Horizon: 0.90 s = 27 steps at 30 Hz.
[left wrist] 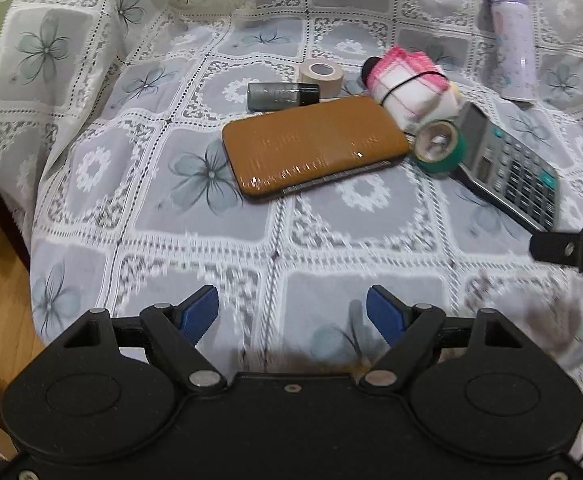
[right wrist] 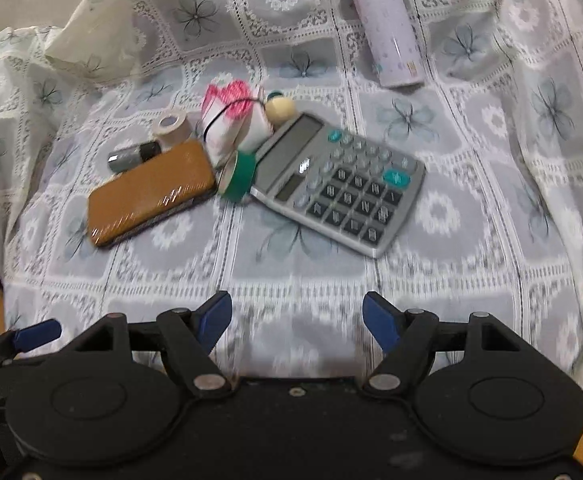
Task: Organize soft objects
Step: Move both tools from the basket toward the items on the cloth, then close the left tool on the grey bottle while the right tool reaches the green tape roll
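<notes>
The soft thing here looks to be the pink-and-white folded cloth bundle cinched by a black elastic band (left wrist: 411,82), lying at the far side of the cluster on the lace-patterned grey floral cloth (left wrist: 331,216) that covers the bench; it sits just behind the brown leather-look wallet (left wrist: 311,146) and the green roll of tape (left wrist: 440,145), touching or nearly touching both. I'd judge it light and squashy, unlikely to slip, and apt to sag if pinched at a loose corner; the banded middle seems the best place to take hold, coming from above so the tape roll and the grey desk calculator (right wrist: 341,182) are not nudged.

The left gripper (left wrist: 293,314) and the right gripper (right wrist: 297,318) both hover near the front edge with jaws apart and nothing between them.

The right wrist view shows the whole calculator, a small cream ball (right wrist: 280,110) tucked behind the bundle, and the lilac flask (right wrist: 387,36) in full; the left wrist view cuts the calculator at its edge but shows the beige tape roll (left wrist: 320,72) and the dark little bottle (left wrist: 281,94) more plainly, plus wooden floor at left.
</notes>
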Available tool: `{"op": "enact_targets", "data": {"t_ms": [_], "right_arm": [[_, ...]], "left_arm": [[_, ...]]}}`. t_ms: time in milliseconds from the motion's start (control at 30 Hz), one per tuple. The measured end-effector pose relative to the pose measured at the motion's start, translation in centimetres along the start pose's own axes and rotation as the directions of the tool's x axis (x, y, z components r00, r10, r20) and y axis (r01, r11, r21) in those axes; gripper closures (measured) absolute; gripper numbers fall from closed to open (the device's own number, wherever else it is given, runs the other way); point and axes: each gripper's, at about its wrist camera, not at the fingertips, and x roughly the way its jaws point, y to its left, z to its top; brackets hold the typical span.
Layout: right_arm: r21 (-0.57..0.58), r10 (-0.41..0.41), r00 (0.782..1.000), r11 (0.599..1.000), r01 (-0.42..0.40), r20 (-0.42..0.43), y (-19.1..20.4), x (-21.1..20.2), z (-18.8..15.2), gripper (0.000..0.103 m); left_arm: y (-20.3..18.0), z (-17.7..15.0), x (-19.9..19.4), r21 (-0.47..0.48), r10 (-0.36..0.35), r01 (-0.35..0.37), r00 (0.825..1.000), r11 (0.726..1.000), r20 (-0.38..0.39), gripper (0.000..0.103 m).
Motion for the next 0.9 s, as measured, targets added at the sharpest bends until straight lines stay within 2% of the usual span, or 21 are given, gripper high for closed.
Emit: {"op": "enact_targets", "data": {"t_ms": [233,300,433,600,900], "right_arm": [[-0.003,-0.024,0.999,1.000,0.024,0.035,0.6,3.0,4.7,0.031],[-0.008,-0.035,0.998,0.999,0.035,0.048,0.8,3.9,6.0,0.031],[-0.015,-0.060,0.996,0.998,0.062,0.063,0.9,5.6,7.9,0.031],[-0.036,-0.090,0.993,0.995,0.093,0.073,1.3,7.5,9.1,0.031],[-0.099,-0.124,0.988,0.986,0.132,0.089,2.9,8.8,8.8,0.031]], "left_arm": [[0.4,1.8,3.1,-0.006,-0.007,0.007,0.999,1.000,-0.050,0.025],[0.5,1.8,3.7,-0.008,-0.011,0.010,0.998,1.000,-0.061,0.022],[-0.1,1.5,4.0,0.039,0.038,-0.036,0.998,0.999,-0.043,0.009],[0.8,1.9,4.5,0.014,-0.005,0.006,0.997,1.000,-0.072,0.007],[1.0,2.0,4.7,0.015,-0.017,0.019,0.997,1.000,-0.079,0.007]]}}
